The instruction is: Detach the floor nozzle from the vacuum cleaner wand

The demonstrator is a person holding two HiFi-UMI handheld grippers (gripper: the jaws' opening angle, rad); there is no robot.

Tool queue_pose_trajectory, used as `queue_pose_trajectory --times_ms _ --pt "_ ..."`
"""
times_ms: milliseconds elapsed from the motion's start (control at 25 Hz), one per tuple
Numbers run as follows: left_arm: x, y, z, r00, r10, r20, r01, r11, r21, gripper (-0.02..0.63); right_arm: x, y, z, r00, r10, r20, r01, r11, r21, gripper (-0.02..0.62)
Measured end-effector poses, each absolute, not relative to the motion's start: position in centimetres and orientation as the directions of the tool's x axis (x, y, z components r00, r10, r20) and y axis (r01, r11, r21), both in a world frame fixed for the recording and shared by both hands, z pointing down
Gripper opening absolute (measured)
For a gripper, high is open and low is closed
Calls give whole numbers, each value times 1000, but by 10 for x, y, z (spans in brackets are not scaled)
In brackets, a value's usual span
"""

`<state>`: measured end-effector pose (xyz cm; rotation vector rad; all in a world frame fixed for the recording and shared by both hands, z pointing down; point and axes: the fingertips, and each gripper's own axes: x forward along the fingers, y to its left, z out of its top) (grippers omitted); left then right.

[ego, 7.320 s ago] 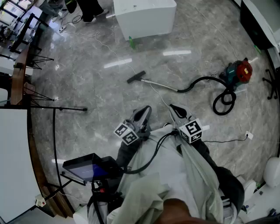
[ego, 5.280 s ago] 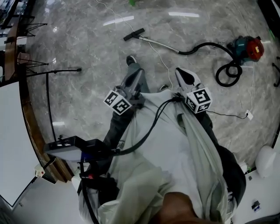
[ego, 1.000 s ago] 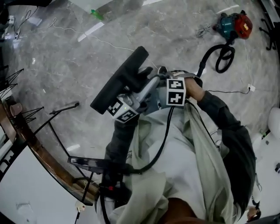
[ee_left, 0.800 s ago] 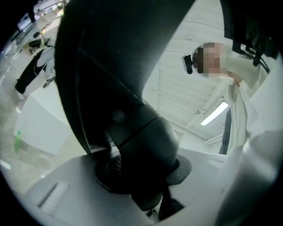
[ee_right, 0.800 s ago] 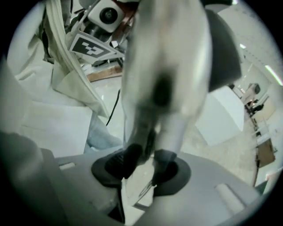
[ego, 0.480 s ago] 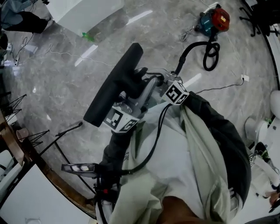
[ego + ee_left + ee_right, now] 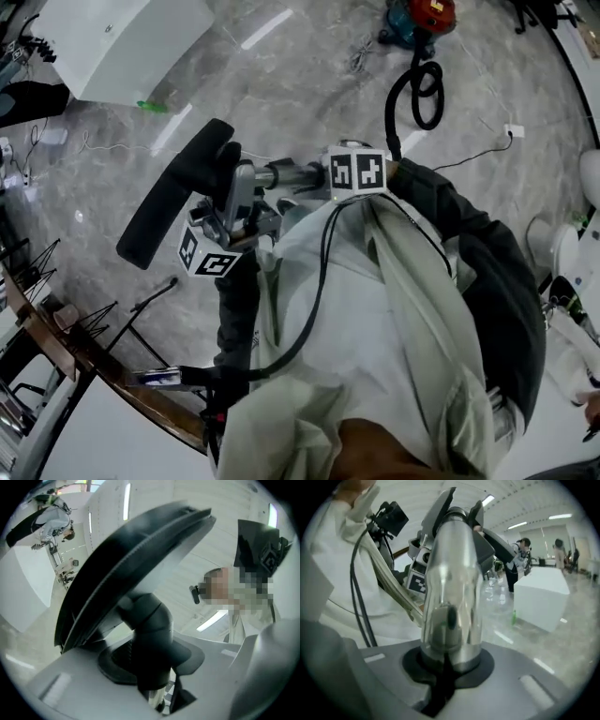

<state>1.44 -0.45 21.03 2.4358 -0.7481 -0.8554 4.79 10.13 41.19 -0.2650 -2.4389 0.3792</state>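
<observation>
Floor nozzle is held up off the floor in front of the person's chest, black bar slanting, neck in line with the chrome wand. Whether the joint has parted can't be told. Left gripper has its jaws clamped on the nozzle's black neck. Right gripper has its jaws closing round the wand, pads against the tube.

Floor is polished grey marble-look tile with streaks of reflected strip light. Red-and-teal vacuum canister sits at the top edge, well apart from the person. Black hose loops below it and runs toward the person. A large white box stands top left, with a small green item on the floor just beside it. Thin white cable trails across the tile. A white plug block lies at the right. A black tripod stand and a curved wooden rail are lower left. The right gripper view shows people standing far back under ceiling strip lights.
</observation>
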Motion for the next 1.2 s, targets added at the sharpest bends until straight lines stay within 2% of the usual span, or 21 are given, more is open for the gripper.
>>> queue_pose_trajectory --times_ms 160,280,360,520,600,680,800,880,960,1000,1080,1120,1200 --pt "70 -46 207 580 -699 -419 -397 -692 603 160 112 73 402 -750 394 532 156 886 -437 41" --pt "97 -72 217 524 -783 -336 -483 -598 639 153 141 53 406 -756 367 542 104 885 -454 41" --pt "108 -77 220 516 -805 -293 -527 -568 632 148 147 42 412 -777 251 577 12 922 -386 41" --pt "120 -78 222 565 -797 -213 -569 -564 598 127 149 14 420 -752 -126 647 -261 958 -117 40" --pt "119 -75 223 605 -771 -198 -557 -588 587 121 146 10 423 -719 -223 658 -323 946 -33 38" --pt "122 -66 220 684 -700 -205 -511 -661 550 120 144 19 422 -734 -166 658 -261 964 -48 38" --pt "140 -37 211 807 -533 -253 -355 -781 513 114 146 58 412 -783 142 606 5 975 -221 40" --pt "147 -21 208 841 -443 -310 -245 -823 512 112 151 81 405 -754 363 548 180 916 -358 41" --pt "140 -21 213 830 -452 -327 -239 -817 525 112 153 97 405 -701 517 491 280 833 -477 41" --pt "131 -28 219 808 -496 -317 -276 -794 541 110 150 98 407 -691 543 477 286 811 -509 40" --pt "111 -44 229 747 -601 -285 -363 -727 582 110 135 88 414 -721 476 505 210 843 -495 40" --pt "101 -50 232 718 -642 -268 -399 -696 597 109 126 79 417 -746 386 542 132 884 -449 40" --pt "87 -60 235 680 -697 -229 -457 -646 611 105 110 56 424 -762 128 635 -83 953 -291 38"
